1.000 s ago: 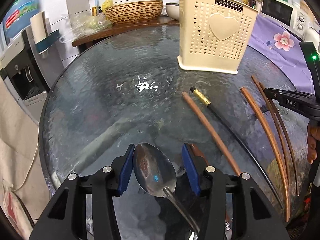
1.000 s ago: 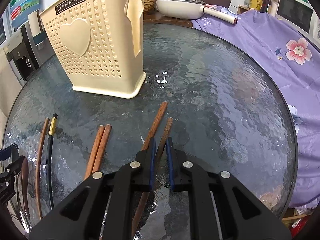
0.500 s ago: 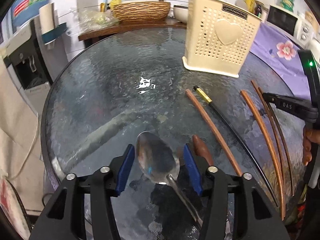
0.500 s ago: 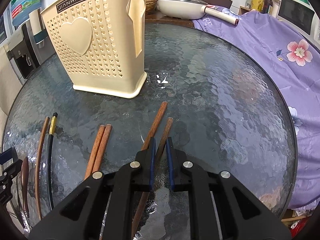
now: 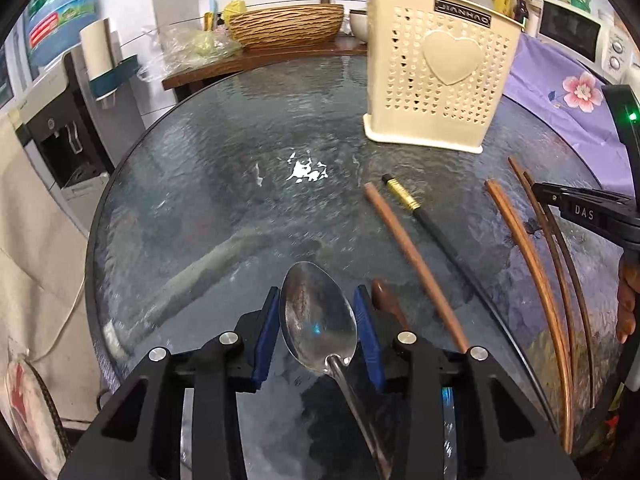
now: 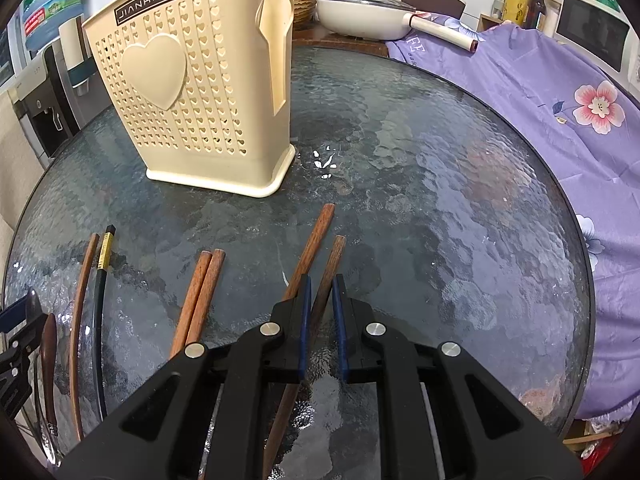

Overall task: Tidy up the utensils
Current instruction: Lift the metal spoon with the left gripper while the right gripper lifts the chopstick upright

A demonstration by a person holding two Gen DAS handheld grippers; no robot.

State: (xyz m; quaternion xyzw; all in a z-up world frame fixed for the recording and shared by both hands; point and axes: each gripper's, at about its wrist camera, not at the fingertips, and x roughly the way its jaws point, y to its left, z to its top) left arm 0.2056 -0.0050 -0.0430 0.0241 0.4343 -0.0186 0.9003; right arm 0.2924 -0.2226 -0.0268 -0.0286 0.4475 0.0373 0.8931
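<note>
My left gripper (image 5: 317,320) is shut on a metal spoon (image 5: 318,316), its bowl pointing forward above the glass table (image 5: 208,184). A cream perforated utensil holder (image 5: 436,76) stands at the table's far side; it also shows in the right wrist view (image 6: 200,108). My right gripper (image 6: 320,320) is shut on a dark wooden chopstick (image 6: 326,276), with its twin (image 6: 310,252) just left. Two lighter chopsticks (image 6: 200,296), a black gold-banded chopstick (image 5: 424,220) and a brown chopstick (image 5: 408,252) lie on the glass. A wooden spoon (image 5: 386,300) lies right of the left gripper.
A purple flowered cloth (image 6: 540,92) covers the right side. A white pan (image 6: 368,16) and a woven basket (image 5: 286,26) stand on a counter behind the table. A water dispenser (image 5: 60,120) stands at the left.
My left gripper has risen and drawn back with the spoon, so the table shows lower and farther. The right gripper has crept forward along the chopstick.
</note>
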